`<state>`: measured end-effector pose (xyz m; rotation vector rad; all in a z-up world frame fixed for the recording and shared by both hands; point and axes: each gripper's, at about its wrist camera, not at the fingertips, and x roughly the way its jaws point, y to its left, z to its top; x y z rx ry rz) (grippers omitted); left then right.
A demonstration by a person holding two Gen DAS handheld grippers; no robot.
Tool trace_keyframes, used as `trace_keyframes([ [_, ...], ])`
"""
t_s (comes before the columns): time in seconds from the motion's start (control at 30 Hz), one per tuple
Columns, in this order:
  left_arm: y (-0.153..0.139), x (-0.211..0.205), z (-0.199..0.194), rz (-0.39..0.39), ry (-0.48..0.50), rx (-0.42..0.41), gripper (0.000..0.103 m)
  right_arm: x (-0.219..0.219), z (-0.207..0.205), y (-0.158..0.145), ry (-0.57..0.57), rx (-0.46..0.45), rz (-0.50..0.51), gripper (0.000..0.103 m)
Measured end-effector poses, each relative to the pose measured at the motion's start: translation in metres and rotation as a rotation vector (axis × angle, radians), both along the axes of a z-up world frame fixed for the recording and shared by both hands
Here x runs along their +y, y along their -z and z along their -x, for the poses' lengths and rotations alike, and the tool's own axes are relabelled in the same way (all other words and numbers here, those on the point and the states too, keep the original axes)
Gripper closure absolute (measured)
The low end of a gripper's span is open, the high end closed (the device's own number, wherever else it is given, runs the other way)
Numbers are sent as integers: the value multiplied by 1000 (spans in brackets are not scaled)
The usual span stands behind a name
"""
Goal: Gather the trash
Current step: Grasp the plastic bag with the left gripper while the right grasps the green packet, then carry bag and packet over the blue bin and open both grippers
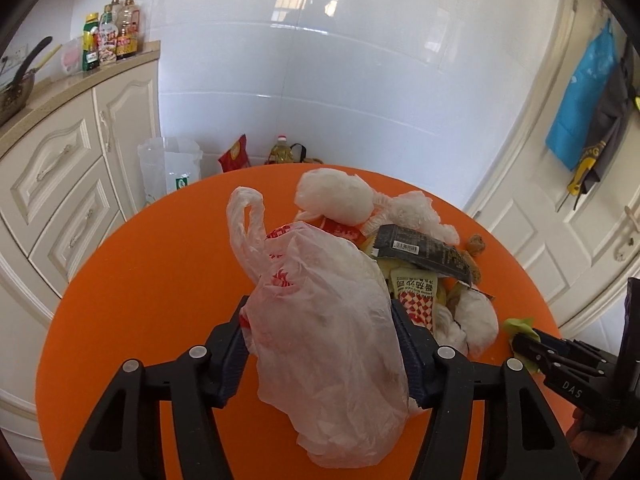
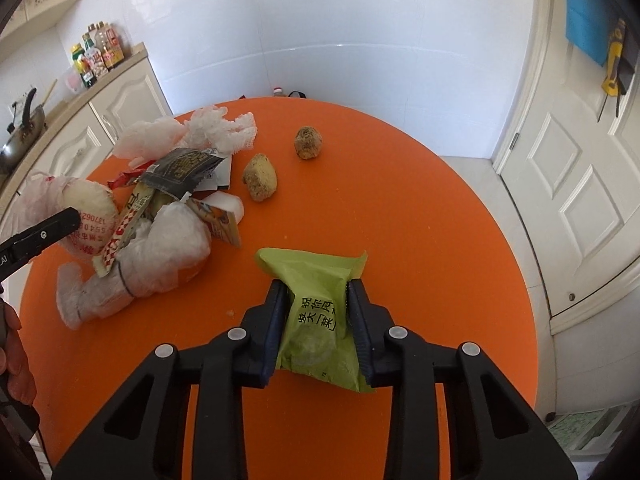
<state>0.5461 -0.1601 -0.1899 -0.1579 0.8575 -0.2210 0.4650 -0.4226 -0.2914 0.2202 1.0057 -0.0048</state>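
Two grips are in place at once on the round orange table (image 2: 400, 208): the left gripper (image 1: 320, 344) has its blue pads pressed against both sides of a crumpled white plastic bag with red print (image 1: 328, 320), and the right gripper (image 2: 316, 320) is clamped on a green snack packet (image 2: 316, 328) at the table's near edge, a round lump showing inside it. The white bag sits at the near left of the trash heap (image 2: 168, 200), touching a black wrapper (image 1: 424, 250), a red-checked sachet (image 1: 416, 300) and wads of white foam netting (image 1: 340, 196) behind it. To do this step well, the left hand should probably lift the bag straight up rather than drag it, since the loose wrappers lean on it and could slide off the table. Its thin film may slip, so a firm squeeze low on the bulk seems wiser than pinching the free handle loop (image 1: 248, 220). The green packet lies clear of the heap and should lift cleanly. Two brown lumps (image 2: 260, 178), one far beyond the other, lie apart to the right of the heap, not yet gathered. No bin is seen in either view.
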Motion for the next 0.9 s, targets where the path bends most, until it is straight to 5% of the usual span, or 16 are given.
trace_keyframes([
  [0.6, -33, 4, 88, -40, -22, -175, 46, 0, 56, -43, -31, -107, -89, 74],
  [0.9, -66, -45, 135, 1, 153, -276, 46, -35, 99, -82, 34, -203, -81, 74],
])
